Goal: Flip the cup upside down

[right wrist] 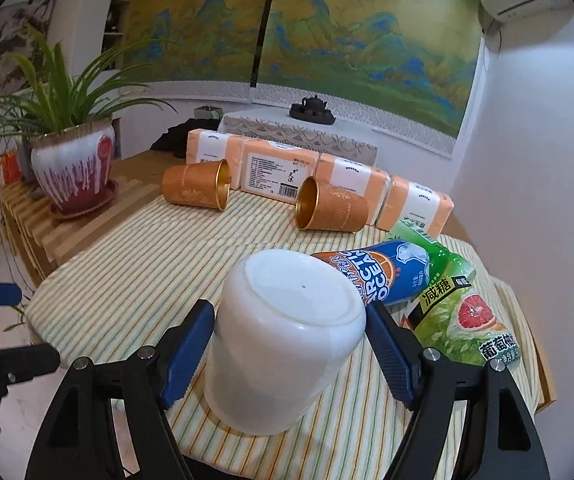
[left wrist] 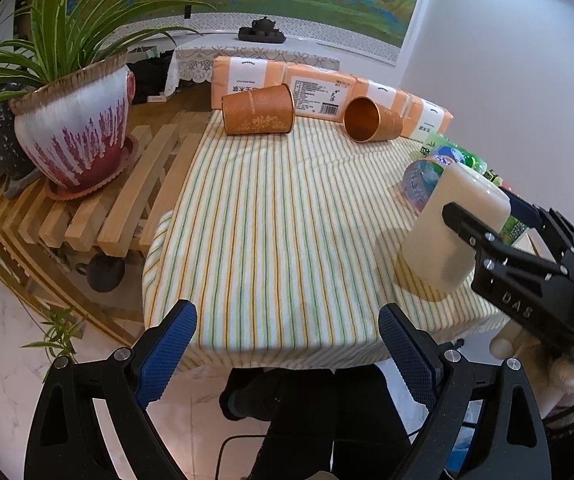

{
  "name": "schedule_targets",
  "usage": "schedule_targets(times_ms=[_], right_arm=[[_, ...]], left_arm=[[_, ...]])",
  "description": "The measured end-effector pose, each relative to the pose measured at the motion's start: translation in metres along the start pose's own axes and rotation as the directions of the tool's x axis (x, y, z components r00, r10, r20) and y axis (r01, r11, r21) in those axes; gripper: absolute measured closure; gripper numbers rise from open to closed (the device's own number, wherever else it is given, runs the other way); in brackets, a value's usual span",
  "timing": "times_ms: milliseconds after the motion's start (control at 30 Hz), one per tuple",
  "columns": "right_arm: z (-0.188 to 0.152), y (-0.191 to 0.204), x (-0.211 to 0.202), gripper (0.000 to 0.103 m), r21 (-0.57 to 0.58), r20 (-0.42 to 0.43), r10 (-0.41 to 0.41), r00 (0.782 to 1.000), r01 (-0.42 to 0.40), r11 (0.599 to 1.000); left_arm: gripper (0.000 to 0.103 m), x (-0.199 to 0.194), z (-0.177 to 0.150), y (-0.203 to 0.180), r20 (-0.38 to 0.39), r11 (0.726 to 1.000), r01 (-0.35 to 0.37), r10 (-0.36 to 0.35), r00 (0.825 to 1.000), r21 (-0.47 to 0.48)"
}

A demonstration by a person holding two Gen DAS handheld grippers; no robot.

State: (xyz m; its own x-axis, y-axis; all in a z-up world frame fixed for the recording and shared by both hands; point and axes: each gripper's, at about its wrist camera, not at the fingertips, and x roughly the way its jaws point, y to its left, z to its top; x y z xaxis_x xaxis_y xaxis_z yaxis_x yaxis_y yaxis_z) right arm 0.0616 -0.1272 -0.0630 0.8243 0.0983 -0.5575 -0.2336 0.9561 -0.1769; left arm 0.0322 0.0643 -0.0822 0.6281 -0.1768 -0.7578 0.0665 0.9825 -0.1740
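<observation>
While inverted, smooth white cup (right wrist: 287, 340) sits — seemingly ungripped — between right claw (right wrist: 289, 354) pads.

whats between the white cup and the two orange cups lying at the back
Only bare striped tablecloth lies between the upside-down white cup and the two orange cups; the right wrist view shows it clearest.

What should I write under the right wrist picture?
White cup upside down on the striped cloth, between the open right gripper.
</observation>
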Motion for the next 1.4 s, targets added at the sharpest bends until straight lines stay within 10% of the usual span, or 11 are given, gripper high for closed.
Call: schedule_targets(times_ms=[900,1400], right_arm=[[-0.017,-0.027,-0.064,0.017,0.157,0.099,0.045,0.994,-0.061,0.986],[-0.036,-0.060,-0.105,0.010,0.267,0.139,-0.005,0.990,-0.033,0.963]], left_arm=[[0.009,-0.025,0.012,-0.032,0.134,0.997,-0.036,0.027,0.991,0.067],[0.003,-0.064,0.011,-0.082,0.398,0.981,-0.126,0.058,0.915,0.146]])
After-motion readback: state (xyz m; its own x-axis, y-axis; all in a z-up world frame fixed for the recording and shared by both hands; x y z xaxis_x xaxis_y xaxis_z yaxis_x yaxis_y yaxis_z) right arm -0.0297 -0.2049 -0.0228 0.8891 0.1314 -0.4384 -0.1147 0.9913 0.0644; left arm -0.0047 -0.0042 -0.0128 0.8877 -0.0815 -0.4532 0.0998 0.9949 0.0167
